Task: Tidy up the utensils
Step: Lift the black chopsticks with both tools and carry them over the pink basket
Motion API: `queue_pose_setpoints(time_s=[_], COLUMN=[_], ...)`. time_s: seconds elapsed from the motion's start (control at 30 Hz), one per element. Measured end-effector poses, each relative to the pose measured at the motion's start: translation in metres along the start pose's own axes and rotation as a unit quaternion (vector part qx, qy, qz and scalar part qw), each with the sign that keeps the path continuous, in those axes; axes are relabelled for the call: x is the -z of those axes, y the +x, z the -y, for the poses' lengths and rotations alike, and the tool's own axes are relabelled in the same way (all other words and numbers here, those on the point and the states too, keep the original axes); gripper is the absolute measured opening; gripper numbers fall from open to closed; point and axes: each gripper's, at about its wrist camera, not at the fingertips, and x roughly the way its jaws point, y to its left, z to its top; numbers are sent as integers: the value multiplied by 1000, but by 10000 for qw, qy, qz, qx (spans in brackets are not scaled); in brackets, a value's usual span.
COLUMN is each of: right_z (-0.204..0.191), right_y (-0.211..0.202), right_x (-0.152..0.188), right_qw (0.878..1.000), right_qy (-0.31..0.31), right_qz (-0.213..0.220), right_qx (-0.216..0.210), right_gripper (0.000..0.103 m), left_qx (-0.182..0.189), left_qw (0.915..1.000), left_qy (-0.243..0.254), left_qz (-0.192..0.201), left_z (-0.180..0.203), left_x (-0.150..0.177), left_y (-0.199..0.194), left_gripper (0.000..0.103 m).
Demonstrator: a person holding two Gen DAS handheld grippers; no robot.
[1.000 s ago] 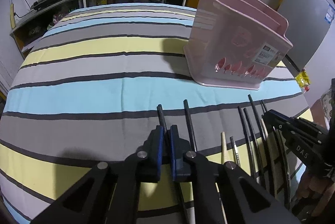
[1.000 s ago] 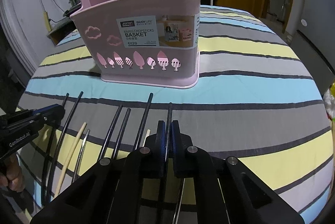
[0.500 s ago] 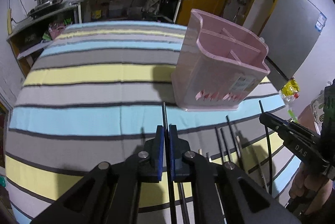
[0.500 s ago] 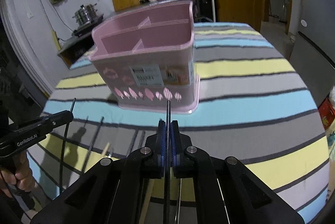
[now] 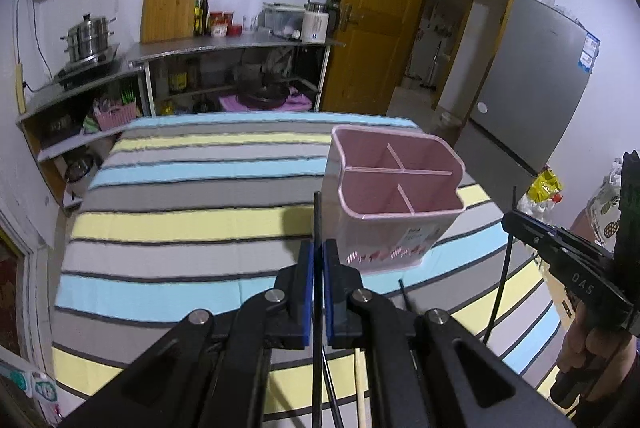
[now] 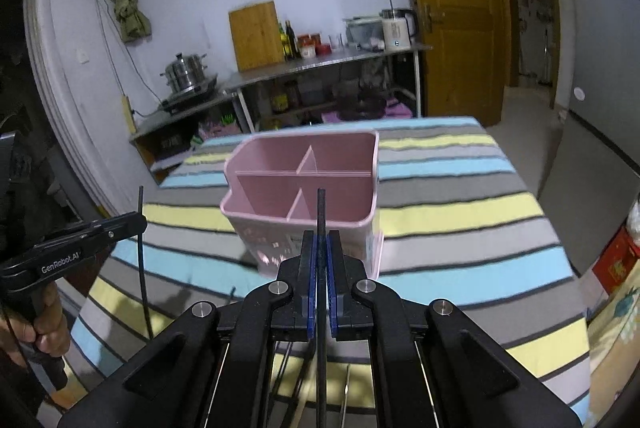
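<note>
Both grippers, left (image 5: 316, 288) and right (image 6: 320, 280), each pinching 1 thin black chopstick (image 5: 316, 220), have risen off the striped tablecloth (image 5: 180, 228); the pink plastic 4-compartment basket (image 6: 304, 188) now sits below, ready for insertion.

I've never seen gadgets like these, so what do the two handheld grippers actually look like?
Both are black pistol-grip tools. The left gripper and right gripper each have angular black linkage arms with silver rivets and thin blue pads. White lettering on their sides reads "GenRobot.AI" on the left one and "DAS" on the right.
</note>
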Motion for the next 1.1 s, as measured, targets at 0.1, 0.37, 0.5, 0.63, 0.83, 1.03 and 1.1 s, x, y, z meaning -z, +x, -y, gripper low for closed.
queue_pose_setpoints(time_s=[0.1,0.37,0.5,0.63,0.83,1.03,1.1], right_z=[0,0,2,-2,-9,-17,-20], right_y=[-7,-28,-38,-46,-58,-68,-70], right_x=[-5,-13,-19,-27,-45,-74,-83], right_qw=[9999,9993,9988,9981,9967,9942,9932], right_qy=[-5,31,55,66,11,-82,-99], right_qz=[107,352,477,588,772,1024,1116], right_qx=[-14,-76,-122,-184,-267,-318,-323], right_gripper=[4,4,4,4,4,4,4], left_qx=[-9,33,81,138,292,467,481], left_qw=[9999,9994,9990,9986,9979,9964,9957], left_qy=[56,153,189,219,257,304,347], left_qz=[105,316,386,462,508,637,717], left_z=[2,14,21,26,33,43,46], left_x=[-6,-16,-25,-35,-56,-84,-95], left_y=[-8,-28,-36,-44,-53,-65,-68], left_gripper=[5,5,5,5,5,5,5])
